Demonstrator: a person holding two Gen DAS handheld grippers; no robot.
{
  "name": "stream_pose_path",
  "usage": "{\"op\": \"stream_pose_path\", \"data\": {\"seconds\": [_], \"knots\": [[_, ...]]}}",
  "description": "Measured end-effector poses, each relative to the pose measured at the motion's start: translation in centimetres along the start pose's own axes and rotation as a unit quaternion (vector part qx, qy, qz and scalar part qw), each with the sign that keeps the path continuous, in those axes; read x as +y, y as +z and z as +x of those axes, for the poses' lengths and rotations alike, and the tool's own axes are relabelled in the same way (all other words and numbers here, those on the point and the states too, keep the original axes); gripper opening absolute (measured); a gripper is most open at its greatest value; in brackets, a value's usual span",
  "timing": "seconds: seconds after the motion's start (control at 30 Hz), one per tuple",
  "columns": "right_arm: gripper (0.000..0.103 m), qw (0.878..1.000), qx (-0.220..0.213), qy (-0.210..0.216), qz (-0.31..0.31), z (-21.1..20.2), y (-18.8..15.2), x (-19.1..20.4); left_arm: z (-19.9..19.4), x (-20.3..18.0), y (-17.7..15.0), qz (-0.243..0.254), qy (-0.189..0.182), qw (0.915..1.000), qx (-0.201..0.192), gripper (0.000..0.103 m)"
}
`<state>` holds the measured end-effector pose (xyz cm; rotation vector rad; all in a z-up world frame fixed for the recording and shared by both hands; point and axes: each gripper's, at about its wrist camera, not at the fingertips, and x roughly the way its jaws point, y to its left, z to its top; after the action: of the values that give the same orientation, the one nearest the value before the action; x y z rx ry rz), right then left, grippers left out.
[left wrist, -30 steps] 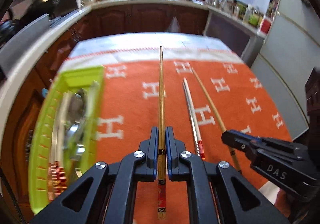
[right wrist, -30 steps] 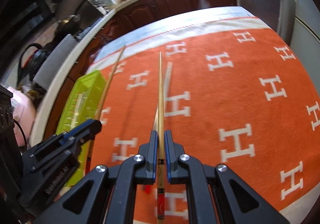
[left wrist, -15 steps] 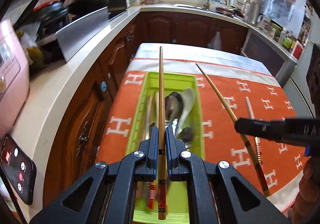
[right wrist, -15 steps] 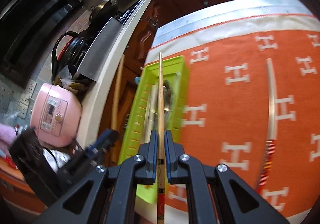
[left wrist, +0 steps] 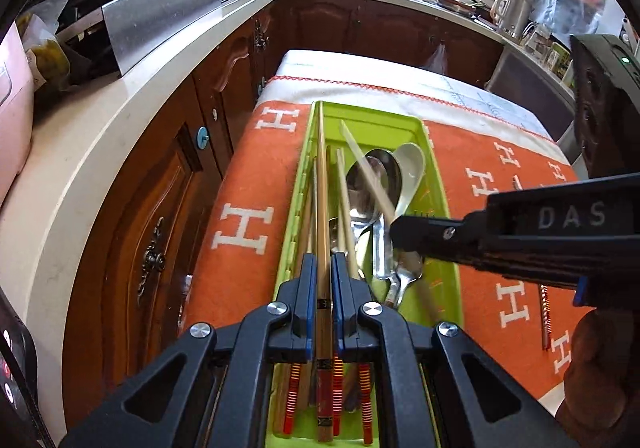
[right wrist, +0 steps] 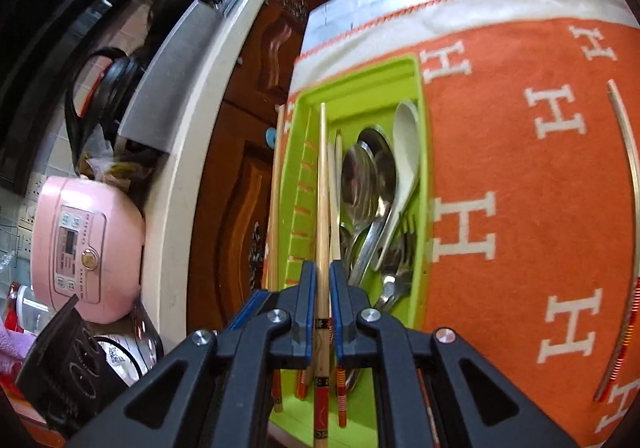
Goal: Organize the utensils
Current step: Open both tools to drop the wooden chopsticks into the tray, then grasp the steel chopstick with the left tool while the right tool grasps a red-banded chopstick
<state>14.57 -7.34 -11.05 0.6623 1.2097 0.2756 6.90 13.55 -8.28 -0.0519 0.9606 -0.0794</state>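
A lime-green utensil tray point(left wrist: 434, 167) point(right wrist: 416, 79) lies at the left edge of the orange cloth and holds several chopsticks, metal spoons point(left wrist: 370, 175) point(right wrist: 360, 175), a white spoon point(left wrist: 410, 171) point(right wrist: 406, 151) and a fork. My left gripper point(left wrist: 324, 264) is shut on a wooden chopstick point(left wrist: 321, 175) held lengthwise over the tray's left side. My right gripper point(right wrist: 323, 272) is shut on another wooden chopstick point(right wrist: 322, 175), also over the tray; its body point(left wrist: 520, 232) crosses the left wrist view. One metal chopstick point(right wrist: 630, 175) point(left wrist: 545, 312) lies on the cloth to the right.
The orange cloth with white H letters point(left wrist: 248, 207) point(right wrist: 520, 167) covers the table. Left of it are brown cabinet doors point(left wrist: 160, 207) and a pale counter point(left wrist: 100, 135) with a pink rice cooker point(right wrist: 80, 244). A phone point(left wrist: 12, 360) sits at the lower left.
Both grippers swung left from the middle of the cloth to above the green tray, each still holding its chopstick. The chopsticks now hang low over the tray's left compartment.
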Motion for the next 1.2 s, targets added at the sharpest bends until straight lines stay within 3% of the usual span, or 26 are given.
{"op": "stream_pose_path", "data": {"seconds": [0.07, 0.23, 0.63, 0.97, 1.2], "knots": [[0.009, 1.0, 0.013, -0.002, 0.008, 0.7, 0.0, -0.1, 0.0, 0.2, 0.0, -0.003, 0.002, 1.0, -0.004, 0.014], [0.01, 1.0, 0.014, -0.005, -0.003, 0.8, -0.4, -0.1, -0.3, 0.3, 0.1, -0.007, 0.001, 1.0, -0.006, 0.014], [0.009, 0.993, -0.067, -0.05, -0.084, -5.5, -1.2, -0.8, -3.0, -3.6, 0.5, 0.018, -0.016, 0.9994, -0.026, 0.014], [0.009, 0.979, -0.144, -0.11, -0.096, -13.1, -1.3, -6.2, -4.2, -10.3, 1.3, 0.049, -0.079, 0.9951, -0.033, 0.015], [0.009, 0.981, -0.146, -0.121, -0.039, -14.9, -0.7, -12.4, -1.9, -15.0, 0.8, 0.074, -0.112, 0.9909, -0.013, 0.023]]}}
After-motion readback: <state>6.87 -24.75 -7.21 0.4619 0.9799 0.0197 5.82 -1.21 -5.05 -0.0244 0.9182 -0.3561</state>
